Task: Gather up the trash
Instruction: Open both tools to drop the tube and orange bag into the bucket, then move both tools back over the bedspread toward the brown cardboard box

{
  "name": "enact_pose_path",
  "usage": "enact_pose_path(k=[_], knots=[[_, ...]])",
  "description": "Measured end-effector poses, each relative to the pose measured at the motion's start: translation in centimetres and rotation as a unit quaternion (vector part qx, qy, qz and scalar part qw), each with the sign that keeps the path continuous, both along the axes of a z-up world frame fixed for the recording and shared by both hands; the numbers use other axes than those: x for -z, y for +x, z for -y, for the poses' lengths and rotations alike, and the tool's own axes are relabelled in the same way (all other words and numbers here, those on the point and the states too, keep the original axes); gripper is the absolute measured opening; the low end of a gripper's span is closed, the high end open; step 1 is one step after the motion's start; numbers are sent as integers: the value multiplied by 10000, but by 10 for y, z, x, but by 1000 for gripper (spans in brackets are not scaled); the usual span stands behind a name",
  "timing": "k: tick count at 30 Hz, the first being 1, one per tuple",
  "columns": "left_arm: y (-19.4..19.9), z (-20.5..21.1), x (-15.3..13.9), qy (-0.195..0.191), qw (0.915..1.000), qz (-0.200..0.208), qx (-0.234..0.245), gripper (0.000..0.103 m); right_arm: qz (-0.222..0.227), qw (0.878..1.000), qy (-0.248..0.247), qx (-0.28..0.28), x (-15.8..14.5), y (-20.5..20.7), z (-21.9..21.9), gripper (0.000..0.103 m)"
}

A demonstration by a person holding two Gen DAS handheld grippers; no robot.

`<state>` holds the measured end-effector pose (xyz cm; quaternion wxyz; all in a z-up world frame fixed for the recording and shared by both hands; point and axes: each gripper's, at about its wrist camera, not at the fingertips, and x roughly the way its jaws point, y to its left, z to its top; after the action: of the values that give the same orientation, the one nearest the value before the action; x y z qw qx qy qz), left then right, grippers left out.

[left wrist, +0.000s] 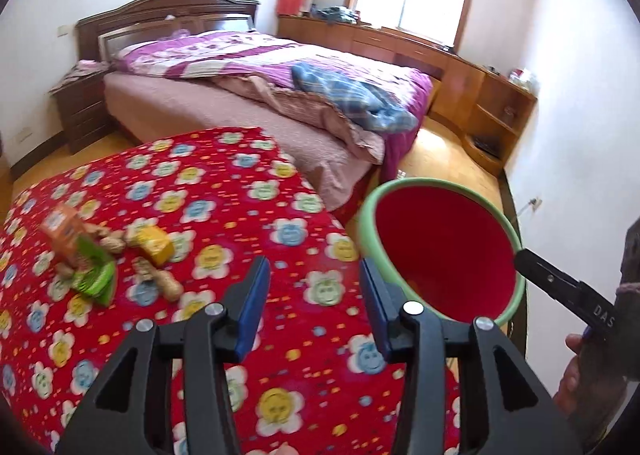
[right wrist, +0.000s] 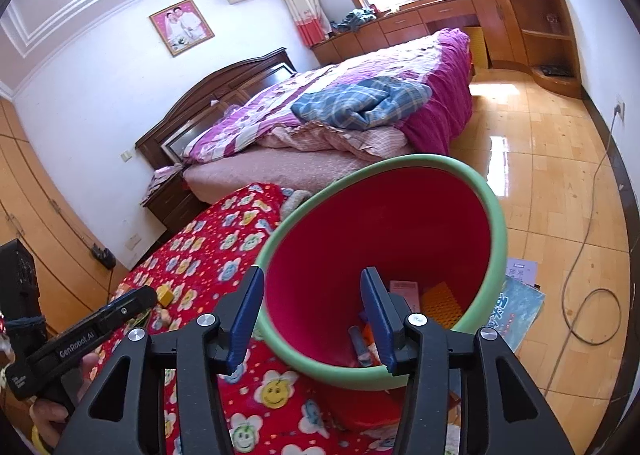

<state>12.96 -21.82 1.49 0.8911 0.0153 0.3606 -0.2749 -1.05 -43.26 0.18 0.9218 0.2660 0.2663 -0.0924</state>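
A red bin with a green rim (left wrist: pixel 444 251) stands tilted beside the table covered in a red flowered cloth (left wrist: pixel 224 191). In the right wrist view the bin (right wrist: pixel 384 223) holds several pieces of trash (right wrist: pixel 404 291). On the cloth at the left lie an orange carton (left wrist: pixel 62 231), a green wrapper (left wrist: pixel 94 275), a yellow box (left wrist: pixel 154 243) and peanut shells (left wrist: pixel 166 281). My left gripper (left wrist: pixel 314 295) is open and empty over the cloth, right of the trash. My right gripper (right wrist: pixel 312 311) is open and empty over the bin's near rim; it also shows in the left wrist view (left wrist: pixel 560 283).
A bed (left wrist: pixel 280 95) with purple bedding and a blue plaid blanket stands behind the table. Wooden cabinets (left wrist: pixel 460 67) line the far wall under the window. Books (right wrist: pixel 516 307) and a cable (right wrist: pixel 588 255) lie on the floor right of the bin.
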Motion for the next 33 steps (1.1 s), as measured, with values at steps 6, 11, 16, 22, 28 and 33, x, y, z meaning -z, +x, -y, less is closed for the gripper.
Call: enact_pose_path(k=[6, 11, 16, 22, 28, 33], knots=[[3, -36, -7, 3, 9987, 57, -500, 58, -13, 9998, -39, -191, -6, 5, -20, 59], [5, -65, -10, 87, 9965, 136, -826, 61, -27, 9991, -130, -404, -11, 11, -42, 64], [8, -93, -12, 222, 9934, 235, -1099, 63, -76, 9977, -185, -652, -13, 19, -63, 64], [19, -133, -13, 225, 9881, 236, -1503, 63, -169, 9953, -227, -931, -15, 35, -90, 65], [34, -166, -17, 444, 9825, 336, -1778, 63, -235, 9923, -330, -1172, -16, 53, -115, 72], [51, -199, -22, 710, 9747, 496, -2062, 63, -341, 9887, -368, -1413, -13, 71, -135, 72]])
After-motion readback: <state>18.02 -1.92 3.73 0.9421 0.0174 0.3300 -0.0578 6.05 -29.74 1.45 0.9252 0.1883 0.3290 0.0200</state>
